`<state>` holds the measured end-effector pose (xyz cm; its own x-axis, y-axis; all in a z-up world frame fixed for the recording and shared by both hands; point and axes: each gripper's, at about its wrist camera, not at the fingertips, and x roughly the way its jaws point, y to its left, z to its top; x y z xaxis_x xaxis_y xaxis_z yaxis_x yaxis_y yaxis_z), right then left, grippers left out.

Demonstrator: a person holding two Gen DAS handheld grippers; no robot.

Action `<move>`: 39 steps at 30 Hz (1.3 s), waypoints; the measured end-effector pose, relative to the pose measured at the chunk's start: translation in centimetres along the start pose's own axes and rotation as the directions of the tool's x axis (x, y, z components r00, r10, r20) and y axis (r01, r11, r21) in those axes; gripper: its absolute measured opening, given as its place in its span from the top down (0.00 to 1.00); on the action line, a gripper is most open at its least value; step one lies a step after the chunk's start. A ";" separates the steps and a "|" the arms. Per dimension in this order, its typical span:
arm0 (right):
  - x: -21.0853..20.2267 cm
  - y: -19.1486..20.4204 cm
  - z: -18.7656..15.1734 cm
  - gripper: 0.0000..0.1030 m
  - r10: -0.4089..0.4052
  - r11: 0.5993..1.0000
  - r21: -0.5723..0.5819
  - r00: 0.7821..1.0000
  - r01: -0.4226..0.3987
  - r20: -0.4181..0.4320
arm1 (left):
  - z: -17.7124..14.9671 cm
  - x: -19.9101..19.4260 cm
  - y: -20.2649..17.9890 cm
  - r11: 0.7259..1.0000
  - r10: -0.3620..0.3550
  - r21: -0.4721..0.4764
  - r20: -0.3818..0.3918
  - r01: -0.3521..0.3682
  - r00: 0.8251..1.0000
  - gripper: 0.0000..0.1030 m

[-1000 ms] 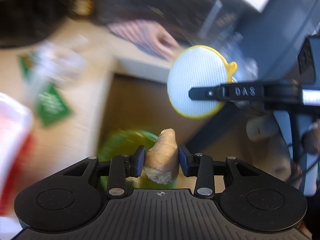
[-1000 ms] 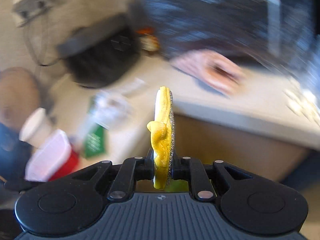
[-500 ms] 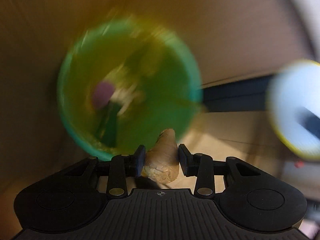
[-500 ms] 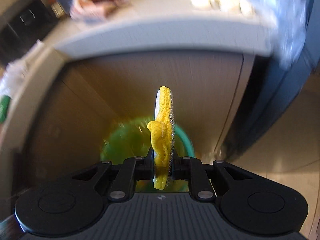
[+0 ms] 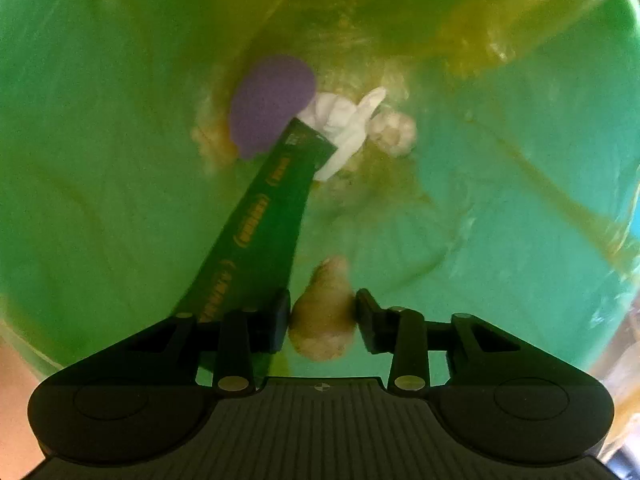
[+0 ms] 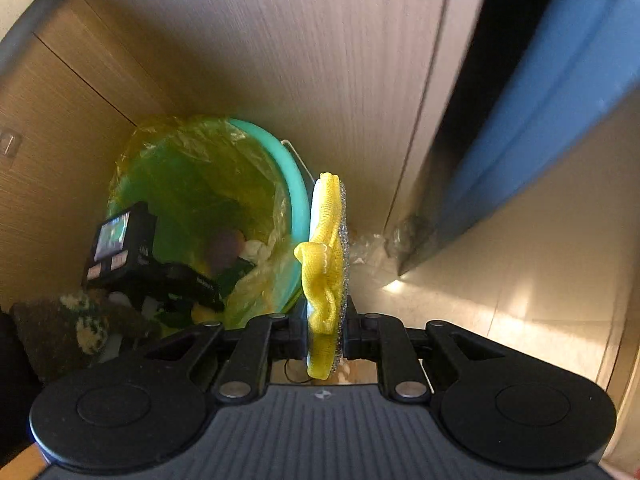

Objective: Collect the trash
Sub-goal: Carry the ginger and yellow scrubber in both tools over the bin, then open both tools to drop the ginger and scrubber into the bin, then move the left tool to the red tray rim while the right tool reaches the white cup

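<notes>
Releasing is the step in hand: the ginger [image 5: 322, 312] sits clamped between the pads of the left gripper [image 5: 322, 314], which hangs inside the bin [image 5: 100, 100], pointing steeply down at its bottom; part the jaws fully and let the piece fall clear of the green box [image 5: 264, 220] leaning just beside the left pad; judged from this pose, no further descent is needed. The right gripper [image 6: 326, 336] grips the scrubber [image 6: 326, 264] edge-on, just outside the bin's teal rim [image 6: 298, 200]; shift it over the opening before releasing, or the scrubber may land on the floor [image 6: 500, 280]. Count: one ginger; one scrubber; one bin with one yellow liner [image 6: 192, 148]. On the bin's bottom: one purple disc [image 5: 272, 104], one white wad [image 5: 344, 128], one pale lump [image 5: 394, 130], one green box.
</notes>
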<state>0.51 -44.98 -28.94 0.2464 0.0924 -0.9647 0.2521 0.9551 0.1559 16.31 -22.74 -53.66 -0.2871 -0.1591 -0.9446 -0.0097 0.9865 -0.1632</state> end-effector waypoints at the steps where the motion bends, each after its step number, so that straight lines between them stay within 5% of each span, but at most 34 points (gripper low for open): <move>1: 0.1 0.0 0.4 0.86 0.012 1.000 -0.015 1.000 -0.012 0.009 | -0.4 -0.7 0.4 0.999 -0.037 -0.026 0.043 0.039 0.998 0.61; 4: 0.8 0.9 1.9 0.86 0.054 0.997 -0.048 0.999 -0.054 -0.004 | -2.2 -4.2 1.7 0.987 -0.115 -0.087 0.199 0.134 0.973 0.62; 10: 2.2 5.7 4.0 0.86 0.134 0.974 -0.174 0.989 -0.142 -0.057 | -7.9 -15.4 3.3 0.953 -0.220 -0.092 0.445 0.289 0.868 0.62; 13: 2.4 8.7 4.7 0.80 0.148 0.956 -0.248 0.987 -0.160 -0.065 | -11.7 -21.2 3.5 0.952 -0.240 -0.038 0.530 0.305 0.813 0.62; 17: 1.1 11.5 5.7 0.51 0.112 0.950 -0.292 0.994 -0.109 -0.006 | -15.7 -27.8 3.9 0.954 -0.264 0.048 0.600 0.295 0.755 0.62; 24: -3.5 12.8 6.5 0.51 0.121 0.972 -0.211 0.989 -0.102 0.081 | -20.9 -38.6 4.8 0.939 -0.344 0.228 0.684 0.259 0.644 0.62; 26: -5.1 13.6 6.2 0.51 0.114 0.974 -0.211 0.986 -0.086 0.125 | -22.6 -41.7 5.1 0.940 -0.341 0.277 0.733 0.199 0.589 0.62; 29: -7.5 15.2 5.7 0.48 0.109 0.968 -0.245 0.972 -0.056 0.210 | -25.2 -46.1 6.2 0.951 -0.304 0.293 0.827 0.098 0.473 0.61; 32: -9.5 16.8 5.3 0.44 0.118 0.959 -0.282 0.947 -0.030 0.299 | -26.6 -49.4 9.4 0.983 -0.181 0.176 0.915 0.046 0.361 0.61; 34: -10.8 17.8 5.1 0.43 0.123 0.954 -0.301 0.934 -0.017 0.337 | -27.0 -50.5 12.2 0.999 -0.044 0.036 0.952 0.030 0.302 0.61; 37: -11.9 19.7 4.6 0.43 0.120 0.934 -0.355 0.919 0.023 0.375 | -26.5 -51.4 17.1 0.984 0.117 -0.151 0.950 0.095 0.291 0.62; 38: -12.4 20.1 4.2 0.42 0.131 0.926 -0.377 0.905 0.034 0.404 | -25.8 -51.4 18.5 0.975 0.155 -0.196 0.937 0.104 0.313 0.62; 39: -12.8 20.3 3.8 0.41 0.136 0.918 -0.393 0.894 0.048 0.426 | -24.8 -51.2 19.5 0.965 0.195 -0.243 0.915 0.097 0.354 0.62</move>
<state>6.02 -27.79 -12.63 0.6534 0.0922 -0.7514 -0.1247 0.9921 0.0132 7.02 5.59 -1.39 0.7728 0.1012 -0.6265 -0.2699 0.9459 -0.1801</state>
